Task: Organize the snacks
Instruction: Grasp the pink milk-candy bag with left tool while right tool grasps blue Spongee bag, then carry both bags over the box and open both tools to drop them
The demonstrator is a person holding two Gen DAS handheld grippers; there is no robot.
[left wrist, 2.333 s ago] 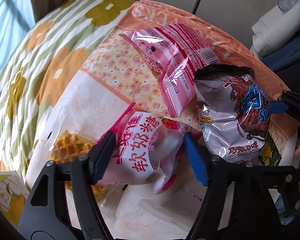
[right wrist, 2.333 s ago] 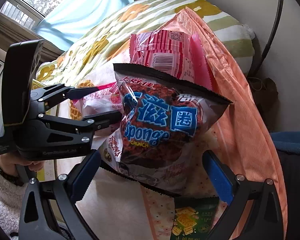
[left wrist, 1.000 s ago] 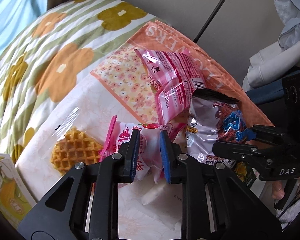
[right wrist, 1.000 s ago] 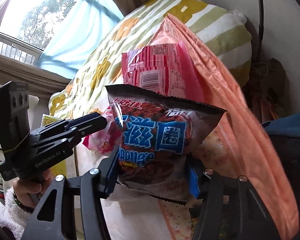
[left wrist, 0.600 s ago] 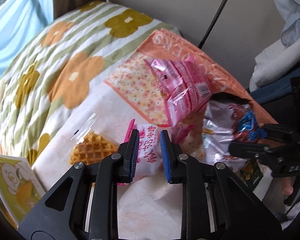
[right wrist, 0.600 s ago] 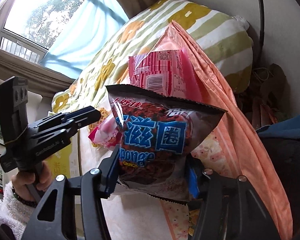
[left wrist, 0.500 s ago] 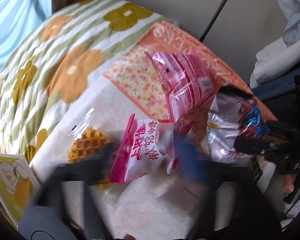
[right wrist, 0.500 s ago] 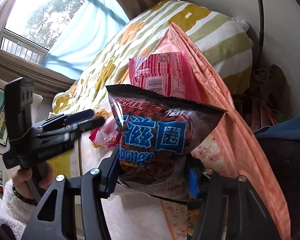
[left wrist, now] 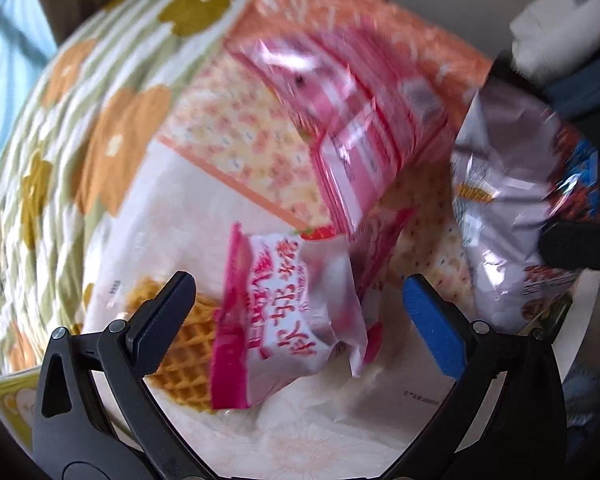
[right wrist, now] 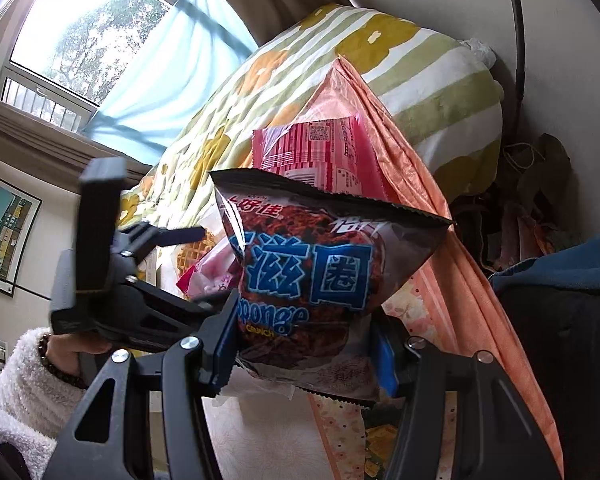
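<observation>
Left gripper: your jaws stand wide apart and grip nothing. The blue pads flank the pink-and-white candy packet without touching it.

Pink-and-white candy packet: it lies between your left jaws, tilted, its pink sealed edge toward the left pad. It partly covers the waffle pack. This view is motion-blurred, so fine print cannot be read.

Waffle pack: a clear wrapper with a golden waffle inside, lying flat just behind the left pad and under the candy packet's edge.

Pink striped bag: it lies beyond the candy packet on the floral-patterned part of the orange bag. In the right wrist view it stands behind the top edge of the chocolate snack bag.

Right gripper: your jaws are closed onto the lower half of the chocolate snack bag, one pad pressing on each side.

Chocolate snack bag: held upright in the right jaws, dark sawtooth seal on top, blue lettering facing the camera. In the left wrist view it hangs at the right edge, apart from the candy packet.

Orange bag: a large orange plastic bag spread under the snacks, reaching up onto the quilt.

Quilt: striped green and white with orange and olive flowers, covering the bed beneath everything.

Green packet: partly visible below the right jaws; its contents cannot be told.
</observation>
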